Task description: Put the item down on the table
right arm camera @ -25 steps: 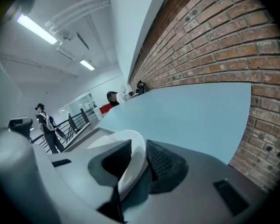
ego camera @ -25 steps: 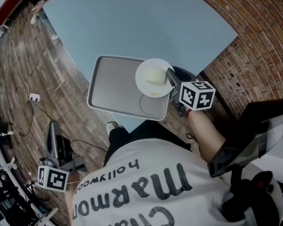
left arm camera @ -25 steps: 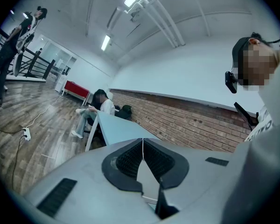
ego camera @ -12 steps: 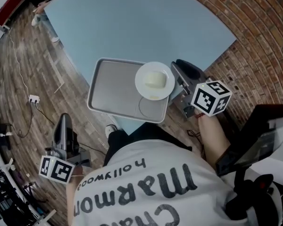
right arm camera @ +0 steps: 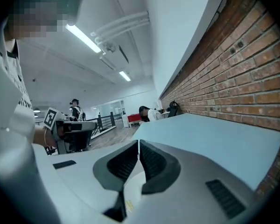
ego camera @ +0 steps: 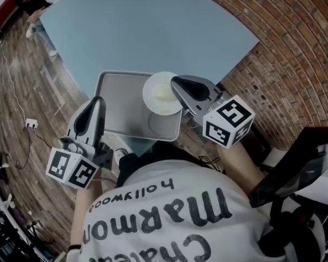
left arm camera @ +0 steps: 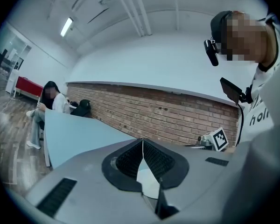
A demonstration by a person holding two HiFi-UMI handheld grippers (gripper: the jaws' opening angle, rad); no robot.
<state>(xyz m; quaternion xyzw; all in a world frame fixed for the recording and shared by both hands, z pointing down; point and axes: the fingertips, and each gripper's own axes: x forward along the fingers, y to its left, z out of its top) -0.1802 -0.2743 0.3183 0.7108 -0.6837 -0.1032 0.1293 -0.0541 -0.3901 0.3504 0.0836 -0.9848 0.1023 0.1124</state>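
plate [ego camera: 159, 96] with its pale lump of food sits on the far right corner of the tray [ego camera: 120, 111], on the blue table [ego camera: 142, 26]. right gripper [ego camera: 177, 84] hangs over it, jaws pressed together, holding nothing. left gripper [ego camera: 96, 103] is closed and empty too. put-down looks done.

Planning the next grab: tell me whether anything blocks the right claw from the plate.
Nothing visible does. The right claw, shut and empty, hangs over the plate's right side. The plate sits at the tray's far right corner; the left claw is off at the tray's left side.
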